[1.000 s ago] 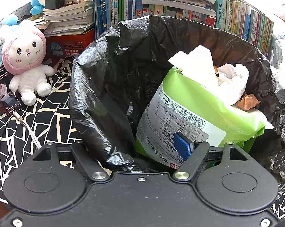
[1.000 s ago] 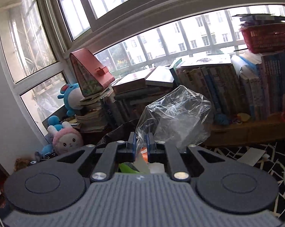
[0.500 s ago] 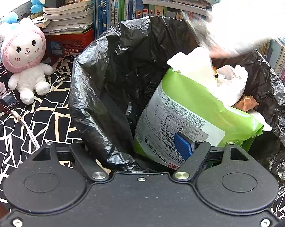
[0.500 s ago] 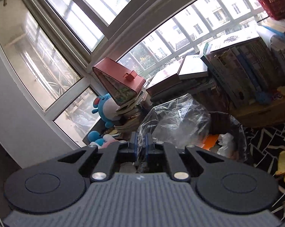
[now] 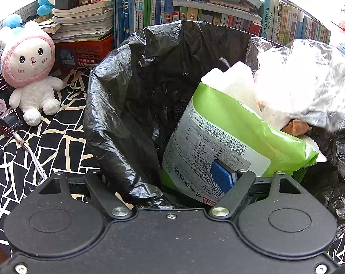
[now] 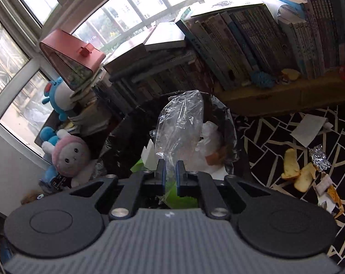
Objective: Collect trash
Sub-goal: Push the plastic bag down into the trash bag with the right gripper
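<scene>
Right wrist view showed the right gripper (image 6: 170, 175) with its fingers (image 6: 162, 174) nearly together, pinching the near, gathered end of a clear plastic bag (image 6: 180, 125); the gap was easing open, though the film was caught between the pads. The bag's long axis ran straight away from the fingers, its crumpled bulk hanging beyond them and directly over the mouth of the black-lined bin (image 6: 229, 123). That relation seemed to be what the coming move turned on: the bag lay ahead of and below the fingertips, already above the opening, so letting go should drop it onto the trash inside. Seen from the left wrist, the same bag reached in at the far right of the bin, above white paper and a scrap of orange peel (image 5: 297, 126). The left gripper (image 5: 172, 178) sat at the bin's near rim with its fingers wide apart, straddling the folded liner edge (image 5: 126, 159) and a green wipes packet (image 5: 229, 141); only one blue pad (image 5: 222, 174) showed, lying against the packet, and whether the liner was truly clamped could not be told. More litter, peel, foil and paper scraps (image 6: 309, 166), lay on the patterned cloth (image 6: 275, 137) to the right of the bin, nearer the right hand.
</scene>
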The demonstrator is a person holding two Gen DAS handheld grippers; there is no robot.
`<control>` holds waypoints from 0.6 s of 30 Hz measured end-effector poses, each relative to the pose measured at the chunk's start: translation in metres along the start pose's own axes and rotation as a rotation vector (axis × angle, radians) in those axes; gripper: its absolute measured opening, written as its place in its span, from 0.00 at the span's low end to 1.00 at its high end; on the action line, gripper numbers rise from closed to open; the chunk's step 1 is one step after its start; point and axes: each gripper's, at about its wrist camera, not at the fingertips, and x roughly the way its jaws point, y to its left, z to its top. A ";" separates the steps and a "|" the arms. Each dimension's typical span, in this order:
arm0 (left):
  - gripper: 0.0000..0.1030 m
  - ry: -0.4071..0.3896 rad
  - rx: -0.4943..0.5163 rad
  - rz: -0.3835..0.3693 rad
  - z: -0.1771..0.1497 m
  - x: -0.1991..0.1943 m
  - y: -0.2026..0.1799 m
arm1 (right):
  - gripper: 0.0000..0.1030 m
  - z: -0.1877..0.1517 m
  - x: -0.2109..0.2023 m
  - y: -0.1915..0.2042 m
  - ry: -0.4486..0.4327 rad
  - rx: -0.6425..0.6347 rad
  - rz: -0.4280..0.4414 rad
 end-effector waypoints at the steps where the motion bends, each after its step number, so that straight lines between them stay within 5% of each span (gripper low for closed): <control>1: 0.76 0.001 0.001 0.000 0.000 0.000 0.000 | 0.17 -0.001 0.002 0.001 0.015 -0.011 -0.009; 3: 0.76 0.001 0.002 -0.001 0.000 0.000 0.000 | 0.21 -0.003 0.003 0.003 0.036 -0.026 -0.015; 4: 0.76 0.001 0.002 -0.002 0.000 0.000 0.000 | 0.41 -0.003 0.002 0.005 0.040 -0.029 -0.020; 7: 0.76 0.001 0.001 -0.002 0.000 0.001 -0.001 | 0.63 -0.002 -0.005 0.002 0.033 -0.023 0.002; 12: 0.76 -0.001 -0.004 -0.004 0.001 0.001 -0.001 | 0.68 0.001 -0.025 0.005 0.034 -0.071 0.010; 16: 0.77 -0.006 -0.011 -0.005 0.001 0.001 -0.001 | 0.68 0.014 -0.042 0.017 -0.057 -0.124 -0.015; 18: 0.77 -0.007 -0.012 -0.005 0.001 0.001 -0.001 | 0.54 0.026 -0.034 0.023 -0.069 -0.133 -0.041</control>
